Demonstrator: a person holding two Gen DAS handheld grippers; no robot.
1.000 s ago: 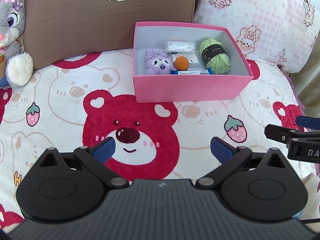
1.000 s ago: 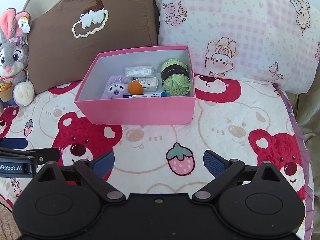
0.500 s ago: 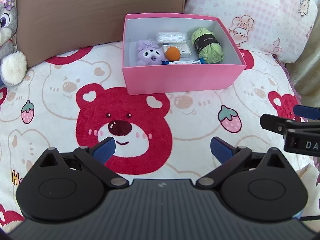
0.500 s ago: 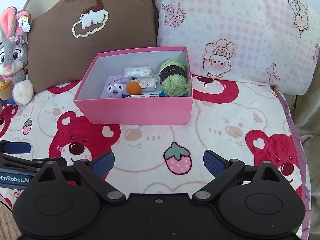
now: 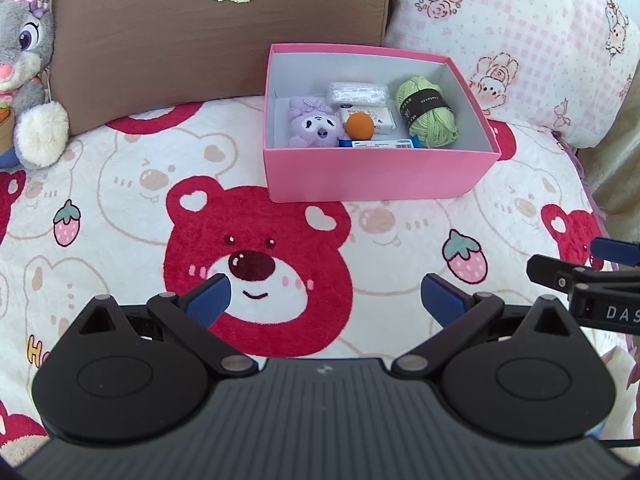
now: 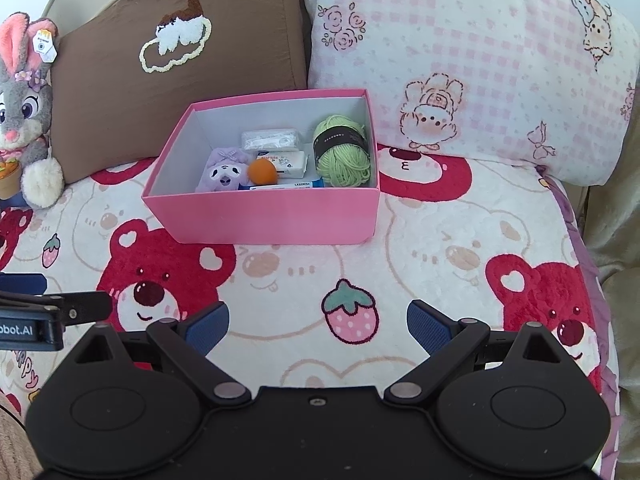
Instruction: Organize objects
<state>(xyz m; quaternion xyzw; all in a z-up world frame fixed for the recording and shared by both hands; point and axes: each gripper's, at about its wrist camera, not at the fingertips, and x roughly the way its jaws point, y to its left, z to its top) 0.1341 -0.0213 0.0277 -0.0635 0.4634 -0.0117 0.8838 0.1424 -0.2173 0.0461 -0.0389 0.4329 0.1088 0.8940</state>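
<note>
Pink box (image 5: 376, 176) ahead | left gripper (image 5: 324, 300) jaws spread, empty | right gripper (image 6: 318, 326) same

A home, most likely a bedroom or a sofa corner. A plush blanket (image 6: 440, 248) printed with red bears and strawberries covers the soft surface, backed by a brown cushion (image 6: 224, 60), a pink checked pillow (image 6: 480, 60) and a stuffed rabbit (image 6: 24, 120).

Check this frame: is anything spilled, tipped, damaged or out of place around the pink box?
Nothing stands out. The pink box sits flat on the bear-print blanket, with the green yarn ball, orange ball, purple plush and small packets inside. Both grippers are open and empty.
</note>
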